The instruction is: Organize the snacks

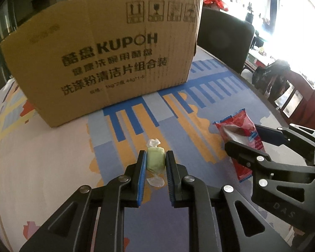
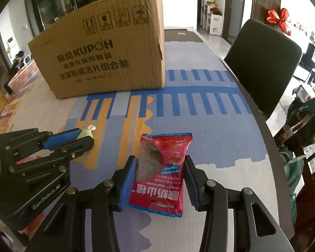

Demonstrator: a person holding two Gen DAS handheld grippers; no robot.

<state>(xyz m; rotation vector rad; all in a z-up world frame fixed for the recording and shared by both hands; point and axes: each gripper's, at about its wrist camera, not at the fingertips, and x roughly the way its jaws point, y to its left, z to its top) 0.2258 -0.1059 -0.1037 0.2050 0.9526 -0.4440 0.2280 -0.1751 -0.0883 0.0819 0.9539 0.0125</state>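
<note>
My left gripper [image 1: 155, 159] is shut on a green wrapped candy [image 1: 155, 161], its pads pressed to both sides, low over the patterned tablecloth [image 1: 52, 157]. My right gripper [image 2: 160, 168] straddles a red hawthorn snack packet [image 2: 163, 168] that lies on the table; the jaws touch or nearly touch its two sides. The packet [image 1: 240, 138] and right gripper [image 1: 252, 142] also show in the left wrist view. The left gripper [image 2: 84, 136] with the candy [image 2: 85, 134] shows in the right wrist view. A brown KUPOH cardboard box [image 1: 107, 56] stands behind both; it also shows in the right wrist view [image 2: 103, 58].
A dark chair [image 2: 266, 63] stands at the table's right edge. Another wooden chair with bags [image 2: 304, 126] is further right. A pink basket [image 2: 25, 77] sits beyond the table's left side.
</note>
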